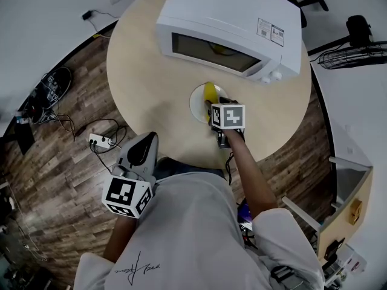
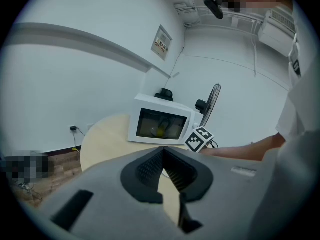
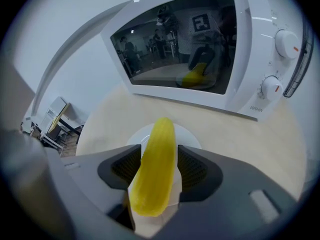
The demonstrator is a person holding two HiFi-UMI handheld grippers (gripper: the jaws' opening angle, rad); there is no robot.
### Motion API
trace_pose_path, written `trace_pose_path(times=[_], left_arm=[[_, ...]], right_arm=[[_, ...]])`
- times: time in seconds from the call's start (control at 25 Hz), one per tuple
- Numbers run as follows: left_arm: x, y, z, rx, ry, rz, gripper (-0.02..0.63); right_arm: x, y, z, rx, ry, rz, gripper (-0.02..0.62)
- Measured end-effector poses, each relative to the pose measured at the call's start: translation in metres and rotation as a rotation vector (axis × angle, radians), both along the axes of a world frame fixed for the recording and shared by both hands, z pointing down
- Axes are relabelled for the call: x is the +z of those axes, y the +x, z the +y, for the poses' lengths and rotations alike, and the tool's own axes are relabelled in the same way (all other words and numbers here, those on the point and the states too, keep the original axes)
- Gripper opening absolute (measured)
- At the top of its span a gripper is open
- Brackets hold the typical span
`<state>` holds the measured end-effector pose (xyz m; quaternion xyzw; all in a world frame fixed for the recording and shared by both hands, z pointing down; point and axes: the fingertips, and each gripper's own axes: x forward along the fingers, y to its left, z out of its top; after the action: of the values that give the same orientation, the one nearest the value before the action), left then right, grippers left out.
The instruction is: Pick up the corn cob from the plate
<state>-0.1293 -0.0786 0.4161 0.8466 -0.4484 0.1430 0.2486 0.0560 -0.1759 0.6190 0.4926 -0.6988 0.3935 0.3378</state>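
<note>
right tool [image 3: 160,156] straddles the corn cob [image 3: 154,171] lying on the plate [image 3: 189,134], jaws released, pads not gripping. closing off-centre could roll the cob or skid the plate across the desk [image 3: 245,144]. left tool [image 2: 163,160] is clenched and empty.

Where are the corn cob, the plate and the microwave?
corn cob [image 3: 154,166], right gripper view, middle of the cob
plate [image 3: 188,134], right gripper view, bare right rim
microwave [image 1: 208,49], head view, door window
</note>
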Motion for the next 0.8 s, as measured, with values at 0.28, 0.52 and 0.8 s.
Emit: trace_pose_path(times=[0.28,0.52,0.8], left_arm=[[0.003,-0.004,-0.002,-0.012,-0.009,-0.002,-0.008],[0.006,-0.010,-0.002,-0.022,-0.017,-0.001,-0.008],[0.008,-0.014,-0.005,-0.029,-0.024,0.003,-0.008]], right_arm=[[0.008,-0.004,-0.002,-0.019,-0.019,0.016,0.252],[0.015,-0.008,-0.002,-0.033,-0.038,0.029,0.264],[0.019,-0.009,-0.003,-0.035,-0.049,0.052,0.270]])
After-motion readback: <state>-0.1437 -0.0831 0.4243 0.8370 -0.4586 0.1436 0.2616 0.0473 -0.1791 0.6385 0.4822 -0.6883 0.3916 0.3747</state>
